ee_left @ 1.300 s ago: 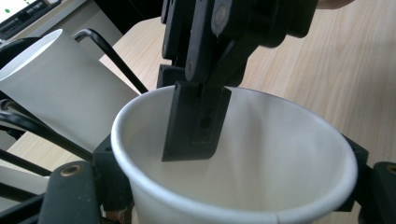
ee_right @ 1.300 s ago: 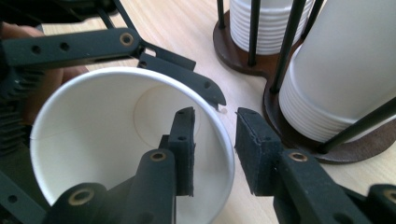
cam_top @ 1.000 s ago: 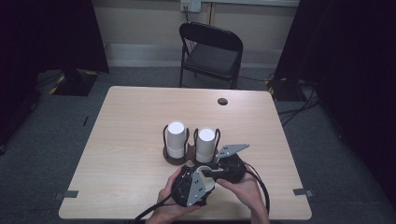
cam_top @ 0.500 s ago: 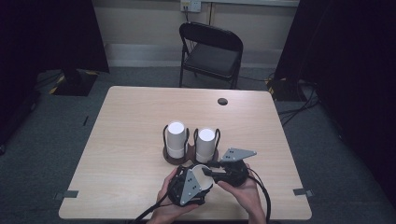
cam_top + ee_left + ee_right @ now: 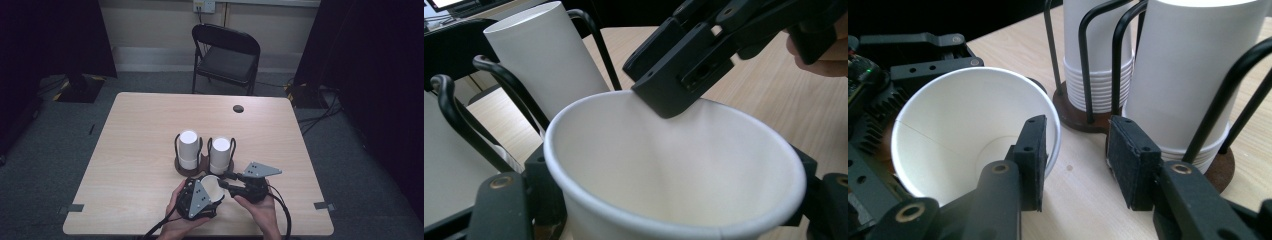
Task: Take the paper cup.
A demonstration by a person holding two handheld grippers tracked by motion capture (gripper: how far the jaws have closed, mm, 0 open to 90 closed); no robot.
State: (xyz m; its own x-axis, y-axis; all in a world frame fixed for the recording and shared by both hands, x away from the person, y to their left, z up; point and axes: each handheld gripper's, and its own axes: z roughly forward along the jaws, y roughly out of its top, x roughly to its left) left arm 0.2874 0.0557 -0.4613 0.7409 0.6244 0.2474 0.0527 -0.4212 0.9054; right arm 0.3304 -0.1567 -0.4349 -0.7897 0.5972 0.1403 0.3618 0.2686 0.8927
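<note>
Single white paper cup held at the near edge of the pale wooden surface, clamped by its wall between the jaws of the left gripper and lying mouth toward the right gripper. Right gripper jaws have just been opening; in the right gripper view one pad sits against the cup's rim while the other stands off with bare surface between, so no grip there, gripper open. Just beyond, two dark wire holders on round brown bases, each carrying an upright stack of white paper cups, the second stack touching distance from the right gripper. Step in hand, by the look of it: a hand-over or release of one cup freshly separated, now resting wholly with the left gripper. Next move likely calls for drawing the right gripper clear of the rim without nudging it, keeping the left squeeze light enough not to crush the thin wall, then carrying the cup off or setting it upright.
</note>
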